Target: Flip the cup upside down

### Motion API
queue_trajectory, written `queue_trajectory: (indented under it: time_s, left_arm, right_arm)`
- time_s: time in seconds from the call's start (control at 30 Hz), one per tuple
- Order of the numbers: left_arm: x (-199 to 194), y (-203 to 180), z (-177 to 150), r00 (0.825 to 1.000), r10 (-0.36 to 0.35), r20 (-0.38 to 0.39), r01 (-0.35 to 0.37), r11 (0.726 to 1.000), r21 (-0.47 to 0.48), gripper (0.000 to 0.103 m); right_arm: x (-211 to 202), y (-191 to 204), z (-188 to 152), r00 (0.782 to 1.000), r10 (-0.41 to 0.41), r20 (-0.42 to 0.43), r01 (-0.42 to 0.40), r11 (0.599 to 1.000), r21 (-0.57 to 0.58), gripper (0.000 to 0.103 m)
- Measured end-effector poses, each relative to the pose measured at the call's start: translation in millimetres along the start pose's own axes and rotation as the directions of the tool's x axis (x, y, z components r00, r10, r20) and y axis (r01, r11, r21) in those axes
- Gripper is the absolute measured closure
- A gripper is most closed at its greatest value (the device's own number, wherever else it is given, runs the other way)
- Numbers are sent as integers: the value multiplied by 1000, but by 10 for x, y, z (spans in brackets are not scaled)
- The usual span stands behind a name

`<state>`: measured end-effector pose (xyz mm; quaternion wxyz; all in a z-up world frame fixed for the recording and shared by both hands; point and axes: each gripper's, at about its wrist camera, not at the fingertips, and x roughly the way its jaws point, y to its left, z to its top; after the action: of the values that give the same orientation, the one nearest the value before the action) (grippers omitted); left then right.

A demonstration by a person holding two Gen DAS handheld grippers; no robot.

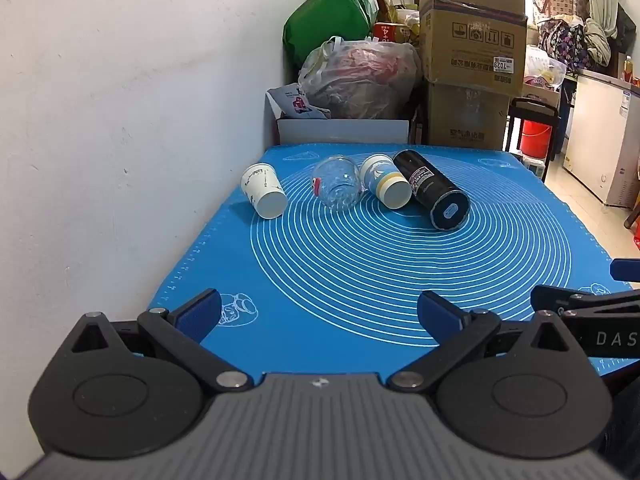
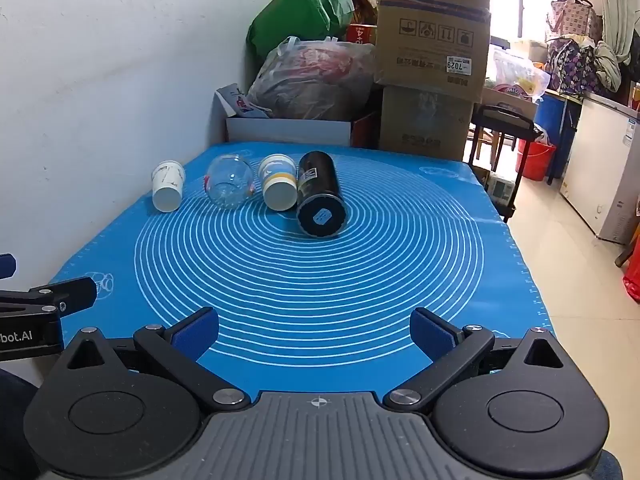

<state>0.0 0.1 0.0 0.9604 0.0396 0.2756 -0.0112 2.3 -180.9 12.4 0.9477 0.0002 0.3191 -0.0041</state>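
Several cups lie on their sides in a row at the far part of the blue mat point(image 1: 360, 280) point(image 2: 312, 280), bottoms toward me: a white paper cup point(image 1: 264, 195) point(image 2: 167, 191), a clear glass cup point(image 1: 338, 187) point(image 2: 231, 187), a blue-and-white paper cup with a yellow band point(image 1: 386, 186) point(image 2: 279, 187), and a black tumbler point(image 1: 434, 195) point(image 2: 319, 200). My left gripper point(image 1: 320, 316) is open and empty at the mat's near edge. My right gripper point(image 2: 314, 332) is open and empty, also at the near edge, to the right of the left one.
A white wall point(image 1: 120, 120) runs along the mat's left side. Behind the mat stand stacked cardboard boxes point(image 1: 472, 60), a plastic bag of clothes point(image 1: 360, 80) in a white box and a green bag point(image 1: 328, 16). The floor with a white freezer point(image 2: 600, 160) lies to the right.
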Motion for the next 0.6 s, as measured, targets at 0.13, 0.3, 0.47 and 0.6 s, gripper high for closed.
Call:
queue_trajectory:
  time_s: [0.13, 0.3, 0.47, 0.6]
  left_arm:
    - [1, -2, -1, 1000, 4, -1, -4, 1000, 5, 0]
    - [-3, 1, -3, 1000, -5, -6, 5, 1000, 1, 0]
    - [-9, -2, -14, 1000, -3, -4, 3, 1000, 4, 0]
    - [26, 14, -3, 1000, -1, -7, 1, 1000, 6, 0]
  right_arm:
    - [8, 16, 27, 1000, 6, 4, -6, 1000, 2, 0]
    - [-11, -31, -16, 1000, 11, 9, -12, 1000, 8, 0]
    - [3, -25, 2, 1000, -2, -1, 2, 1000, -4, 0]
    - [1, -36, -12, 1000, -1, -5, 1, 1000, -1, 0]
